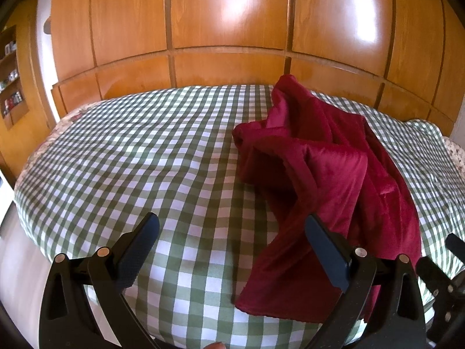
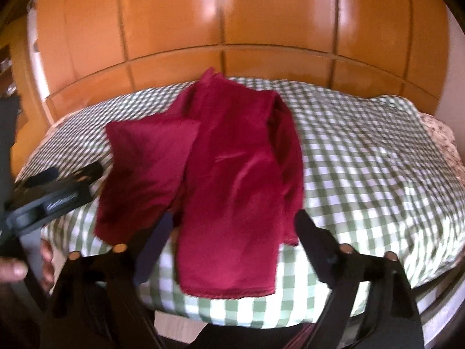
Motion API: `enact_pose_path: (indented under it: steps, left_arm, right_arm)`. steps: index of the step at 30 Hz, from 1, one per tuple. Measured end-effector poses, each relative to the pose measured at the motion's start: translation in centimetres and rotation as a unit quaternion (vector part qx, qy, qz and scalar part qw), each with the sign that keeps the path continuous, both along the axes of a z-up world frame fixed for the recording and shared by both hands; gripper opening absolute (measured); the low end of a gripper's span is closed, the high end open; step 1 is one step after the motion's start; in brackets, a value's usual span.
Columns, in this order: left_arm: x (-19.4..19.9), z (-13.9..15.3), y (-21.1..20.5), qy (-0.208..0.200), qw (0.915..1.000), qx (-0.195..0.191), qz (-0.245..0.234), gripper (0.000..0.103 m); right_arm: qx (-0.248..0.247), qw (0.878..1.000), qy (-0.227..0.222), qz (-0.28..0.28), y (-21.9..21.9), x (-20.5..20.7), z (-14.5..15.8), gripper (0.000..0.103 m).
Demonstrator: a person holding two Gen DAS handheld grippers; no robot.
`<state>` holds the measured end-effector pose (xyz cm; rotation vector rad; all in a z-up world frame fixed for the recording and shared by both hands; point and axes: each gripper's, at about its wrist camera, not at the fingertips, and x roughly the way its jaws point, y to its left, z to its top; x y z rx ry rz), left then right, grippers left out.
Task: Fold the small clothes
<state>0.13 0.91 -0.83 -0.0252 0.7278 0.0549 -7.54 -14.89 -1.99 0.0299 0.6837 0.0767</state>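
Crimson velvety garment (image 2: 232, 157) lies on the gingham-covered bed (image 2: 363, 157), rumpled, one flap turned over at its left — folding barely begun, most left. Its long axis runs from the near edge toward the wooden headboard (image 2: 226, 20). Left tool (image 1: 232, 250) and right tool (image 2: 232, 232) both gape wide, holding nothing.

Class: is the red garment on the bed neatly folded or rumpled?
Rumpled: the garment lies bunched on the bed, layers overlapping unevenly.

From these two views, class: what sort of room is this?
Most likely a bedroom: a bed under a green checked cover, a glossy wooden wardrobe wall behind it, and a dark red garment laid out on the cover.
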Motion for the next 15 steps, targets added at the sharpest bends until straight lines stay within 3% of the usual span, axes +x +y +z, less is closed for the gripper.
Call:
enact_pose_path:
  steps: [2, 6, 10, 12, 13, 14, 15]
  left_arm:
    - [-0.1, 0.0, 0.2, -0.003, 0.9999, 0.003, -0.009, 0.099]
    - [-0.2, -0.2, 0.0, -0.001, 0.9985, 0.001, -0.054, 0.099]
    - [-0.4, -1.8, -0.9, 0.021, 0.9945, -0.004, -0.102, 0.099]
    - [0.1, -3.4, -1.6, 0.054, 0.9908, -0.002, -0.124, 0.085]
    - [0.3, -4.1, -1.9, 0.072, 0.9884, -0.003, -0.134, 0.076]
    - [0.5, -4.9, -2.3, 0.086, 0.9854, -0.006, -0.146, 0.073]
    - [0.4, -5.3, -2.5, 0.090, 0.9842, -0.005, -0.153, 0.072]
  right_arm:
    - [-0.002, 1.000, 0.016, 0.011, 0.5, 0.5, -0.6, 0.069]
    - [-0.012, 0.998, 0.062, 0.030, 1.5, 1.7, -2.5, 0.062]
    - [-0.011, 0.991, 0.125, 0.039, 1.6, 3.3, -5.3, 0.045]
    - [-0.011, 0.992, 0.120, 0.036, 1.2, 3.3, -5.2, 0.031]
    - [-0.014, 0.993, 0.114, 0.035, 0.9, 3.2, -5.0, 0.014]
    - [-0.018, 0.993, 0.112, 0.036, 0.6, 3.1, -4.8, 0.004]
    - [-0.012, 0.992, 0.114, 0.044, 0.4, 2.9, -4.5, 0.004]
